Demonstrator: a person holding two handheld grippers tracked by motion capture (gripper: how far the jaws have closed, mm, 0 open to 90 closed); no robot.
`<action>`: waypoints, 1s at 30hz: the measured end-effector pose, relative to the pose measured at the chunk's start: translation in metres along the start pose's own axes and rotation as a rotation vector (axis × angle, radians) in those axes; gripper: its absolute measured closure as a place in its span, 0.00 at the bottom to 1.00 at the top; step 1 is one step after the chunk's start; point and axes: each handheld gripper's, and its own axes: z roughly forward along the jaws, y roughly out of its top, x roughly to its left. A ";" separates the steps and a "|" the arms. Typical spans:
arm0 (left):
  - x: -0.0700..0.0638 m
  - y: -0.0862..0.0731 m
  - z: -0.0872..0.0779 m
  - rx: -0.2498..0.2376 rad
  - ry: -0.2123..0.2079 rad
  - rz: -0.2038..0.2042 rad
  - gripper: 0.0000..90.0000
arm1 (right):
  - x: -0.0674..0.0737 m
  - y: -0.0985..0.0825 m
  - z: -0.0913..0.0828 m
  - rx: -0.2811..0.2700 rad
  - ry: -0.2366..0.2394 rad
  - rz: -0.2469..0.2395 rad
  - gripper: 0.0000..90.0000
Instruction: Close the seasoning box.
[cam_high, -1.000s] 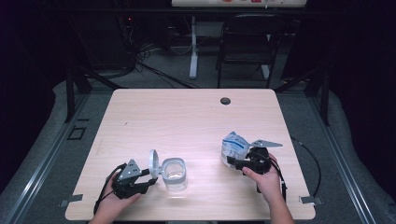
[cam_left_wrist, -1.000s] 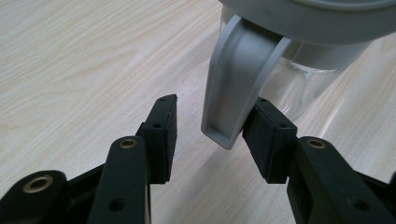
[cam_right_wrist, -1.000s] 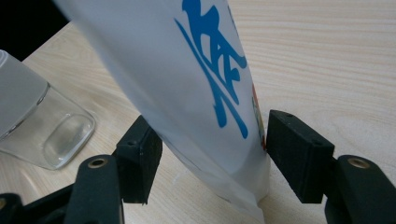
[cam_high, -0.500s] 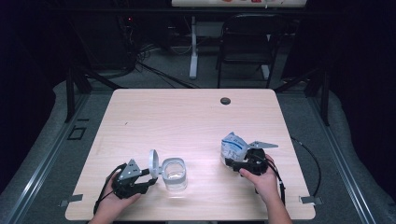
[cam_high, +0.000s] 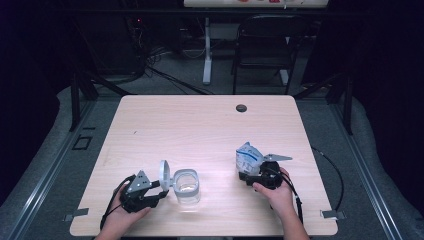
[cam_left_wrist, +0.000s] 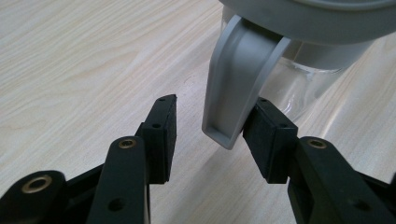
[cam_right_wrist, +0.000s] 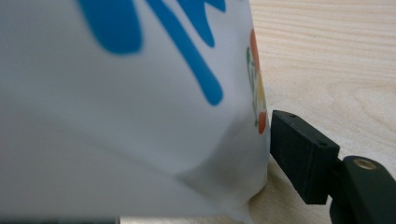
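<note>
While the high view sets the clear jar (cam_high: 186, 186) near the table's (cam_high: 200, 125) front edge, the left gripper view shows the left gripper (cam_left_wrist: 210, 128) gaping around its grey lid tab (cam_left_wrist: 236, 84). Toward the front right corner, the right gripper (cam_high: 256, 172) clamps a white-and-blue bag (cam_right_wrist: 130, 93), one pad (cam_right_wrist: 303, 154) pressing its side.

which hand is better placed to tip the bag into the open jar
Right, probably: the right gripper is already at the white and blue bag. The left gripper straddles the jar lid's grey tab, jaws open.
</note>
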 end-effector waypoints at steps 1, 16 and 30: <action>0.000 0.000 0.000 -0.001 0.000 0.000 0.62 | 0.000 0.000 0.001 -0.001 0.002 0.004 0.37; 0.000 0.000 0.000 0.000 -0.001 0.001 0.61 | 0.000 -0.004 0.009 0.018 -0.006 0.017 0.37; 0.000 0.000 0.000 0.000 0.000 0.001 0.61 | -0.003 -0.005 0.011 0.020 -0.008 0.021 0.39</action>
